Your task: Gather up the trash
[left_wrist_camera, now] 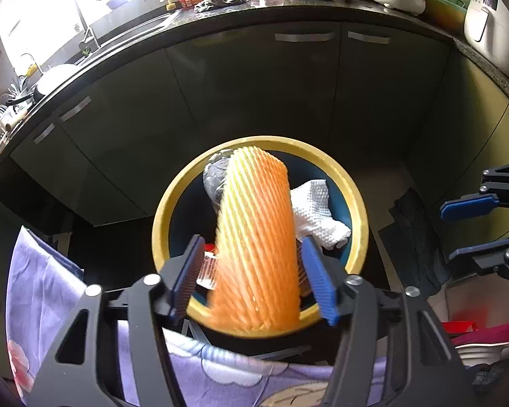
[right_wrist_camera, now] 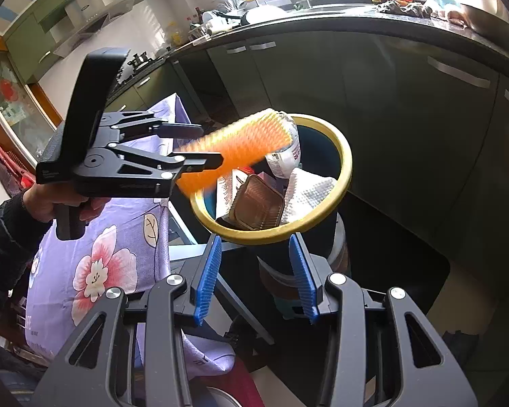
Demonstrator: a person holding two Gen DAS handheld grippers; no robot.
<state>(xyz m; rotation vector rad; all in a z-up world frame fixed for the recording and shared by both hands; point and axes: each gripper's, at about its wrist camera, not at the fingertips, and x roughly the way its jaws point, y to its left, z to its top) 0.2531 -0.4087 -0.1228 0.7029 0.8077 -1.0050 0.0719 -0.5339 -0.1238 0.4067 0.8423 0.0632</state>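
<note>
An orange foam net sleeve (left_wrist_camera: 254,237) hangs lengthwise over a dark bin with a yellow rim (left_wrist_camera: 159,230). It sits between the fingers of my left gripper (left_wrist_camera: 251,239), which is open: a gap shows beside the left pad, and the sleeve's lower end is blurred. From the right wrist view the sleeve (right_wrist_camera: 241,142) slants from the left gripper (right_wrist_camera: 210,146) over the bin rim (right_wrist_camera: 346,162). Inside the bin lie a white paper towel (right_wrist_camera: 308,190), a crumpled plastic bottle (right_wrist_camera: 285,159) and a brown tray (right_wrist_camera: 258,207). My right gripper (right_wrist_camera: 254,244) is open and empty, just short of the bin.
A purple floral cloth (right_wrist_camera: 95,254) drapes over furniture left of the bin. Dark cabinet doors (left_wrist_camera: 254,84) curve behind it under a crowded counter (left_wrist_camera: 288,3). A dark cloth (left_wrist_camera: 414,237) lies on the floor to the right. A person's hand (right_wrist_camera: 47,203) holds the left gripper's handle.
</note>
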